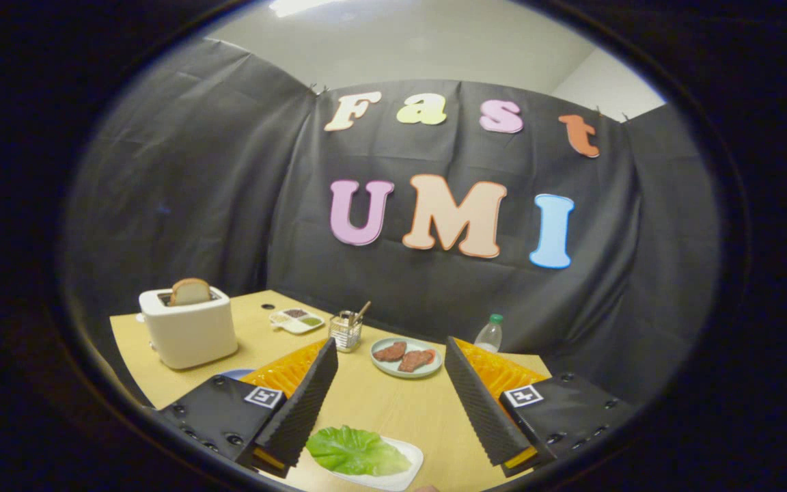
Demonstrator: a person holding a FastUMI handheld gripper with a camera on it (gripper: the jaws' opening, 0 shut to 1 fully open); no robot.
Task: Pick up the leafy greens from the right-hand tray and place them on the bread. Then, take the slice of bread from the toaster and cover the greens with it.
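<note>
Your gripper (388, 379) sits low in the frame, jaws spread wide, nothing between the pads, nothing gripped. One finger (301, 410) is at lower left, the other (482, 410) at lower right; each carries a square marker tag on its body.

Leafy greens (356, 451) are at the bottom centre of the frame, lying flat on a white tray (404, 471). They sit between your two fingers, closer to the lower-left one, whose tip is just beside the leaf's edge. I can't tell if it touches.

Toaster (188, 331) is at middle left, white, standing on the wooden table (393, 406). One slice of bread (190, 292) stands upright in its slot, top half poking out.

Centre of the frame, beyond the fingers: a pale round plate (381, 368) with two reddish-brown meat slices (404, 356) lying side by side. Just left of it, a small clear holder (346, 332) with a stick-like utensil leaning out. Further back and left, a small divided sauce dish (296, 320), near the toaster's right side.

A clear bottle (490, 333) with a green cap stands right of the plate, near the far table edge.

A blue sliver (236, 374) peeks out behind the lower-left finger, in front of the toaster; I can't tell what it is.
</note>
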